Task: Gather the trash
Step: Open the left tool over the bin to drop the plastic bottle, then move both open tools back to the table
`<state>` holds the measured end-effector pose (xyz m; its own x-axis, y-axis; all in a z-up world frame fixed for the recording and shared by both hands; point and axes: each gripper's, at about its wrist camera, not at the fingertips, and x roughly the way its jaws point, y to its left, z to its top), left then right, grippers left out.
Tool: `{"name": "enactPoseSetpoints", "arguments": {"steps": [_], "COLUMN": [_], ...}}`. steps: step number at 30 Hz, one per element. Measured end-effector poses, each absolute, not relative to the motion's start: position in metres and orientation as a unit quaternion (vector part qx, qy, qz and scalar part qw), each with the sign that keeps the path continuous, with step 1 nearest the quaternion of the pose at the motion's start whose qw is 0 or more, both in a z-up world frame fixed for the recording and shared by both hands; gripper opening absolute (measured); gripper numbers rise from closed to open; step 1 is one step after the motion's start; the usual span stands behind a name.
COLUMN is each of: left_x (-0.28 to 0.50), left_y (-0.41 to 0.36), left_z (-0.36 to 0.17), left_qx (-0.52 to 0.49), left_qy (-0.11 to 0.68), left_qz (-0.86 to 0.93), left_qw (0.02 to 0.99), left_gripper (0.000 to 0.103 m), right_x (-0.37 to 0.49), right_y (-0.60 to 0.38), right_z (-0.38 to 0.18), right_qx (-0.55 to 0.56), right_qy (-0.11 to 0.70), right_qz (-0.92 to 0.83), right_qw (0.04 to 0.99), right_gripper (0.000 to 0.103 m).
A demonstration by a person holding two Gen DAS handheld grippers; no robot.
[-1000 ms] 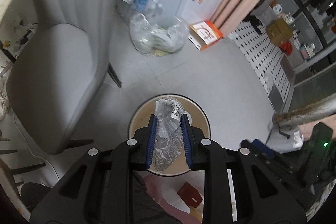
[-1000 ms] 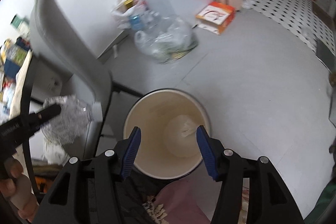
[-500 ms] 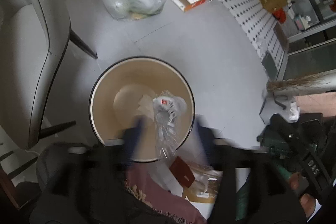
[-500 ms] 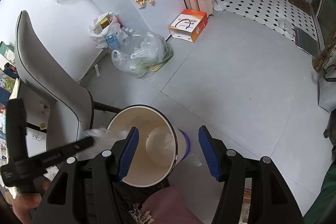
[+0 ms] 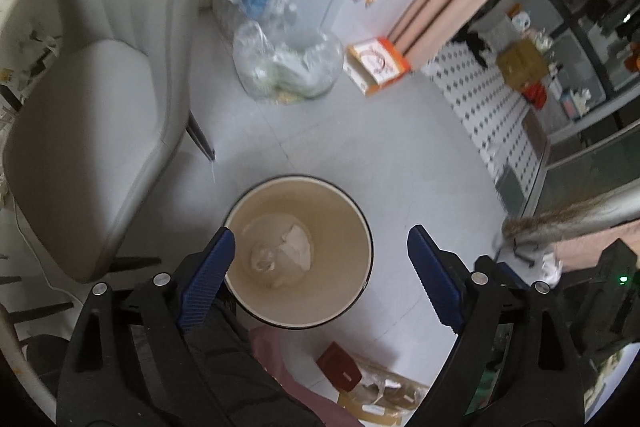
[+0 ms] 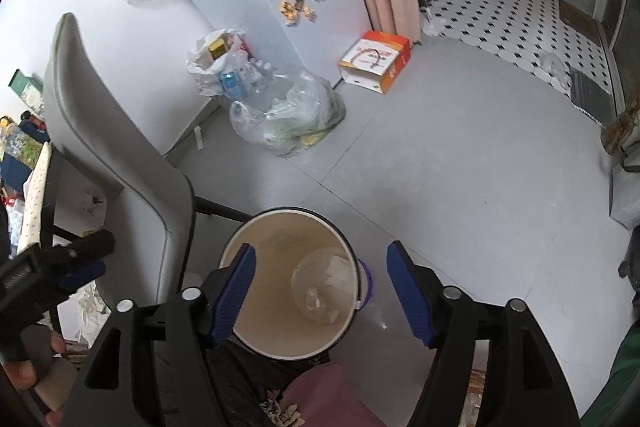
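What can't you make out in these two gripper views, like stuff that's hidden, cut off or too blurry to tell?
- Bin bottom, left wrist view: crumpled clear wrapper and white paper are blurred; print unreadable.
- Bin's near rim, both views: covered by the gripper bodies and dark clothing.
- Left gripper, right wrist view: cut off by the left edge; only one tip shows.
- Clear bag by the fridge: contents too small to name.
- Red item on the floor, left wrist view: unidentifiable.
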<state>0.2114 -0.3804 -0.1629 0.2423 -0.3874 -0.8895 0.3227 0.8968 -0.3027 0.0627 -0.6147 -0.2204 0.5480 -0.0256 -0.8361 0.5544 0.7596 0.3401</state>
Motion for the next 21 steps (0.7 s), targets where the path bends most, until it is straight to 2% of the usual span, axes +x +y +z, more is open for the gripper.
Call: {"name": "enactPoseSetpoints", "arguments": {"steps": [4,6,10,21], "left_x": [0.205,0.199,0.190,0.158], "left_y": [-0.355,-0.339,-0.305,-0.207], "left_z": [-0.125,-0.104,-0.071,0.001], "left_qx": [-0.050,-0.056,-0.072,-0.126], "left_qy": [0.531,0.505,0.458,0.371], "left_qz": [-0.218,-0.212,-0.196,-0.213], "left_qw": [0.817,0.835,0.864,0.895], "left_gripper": [0.093,0.095,0.097,0.097], "right_x": [0.069,0.071,0.073,0.085], "right_y": [-0.598,-0.586,-0.559,-0.472], "right_z": [-0.196,-0.178,-0.149,-0.079], "right_qx": [0.285,0.272,0.244,0.158], "right_qy": [0.426,0.415,0.395,0.343], "right_qz": [-0.162,-0.157,-0.150,-0.125], "right_qw": [0.843,0.854,0.873,0.917], "right_gripper": [0.078,0.087,0.095,0.095]}}
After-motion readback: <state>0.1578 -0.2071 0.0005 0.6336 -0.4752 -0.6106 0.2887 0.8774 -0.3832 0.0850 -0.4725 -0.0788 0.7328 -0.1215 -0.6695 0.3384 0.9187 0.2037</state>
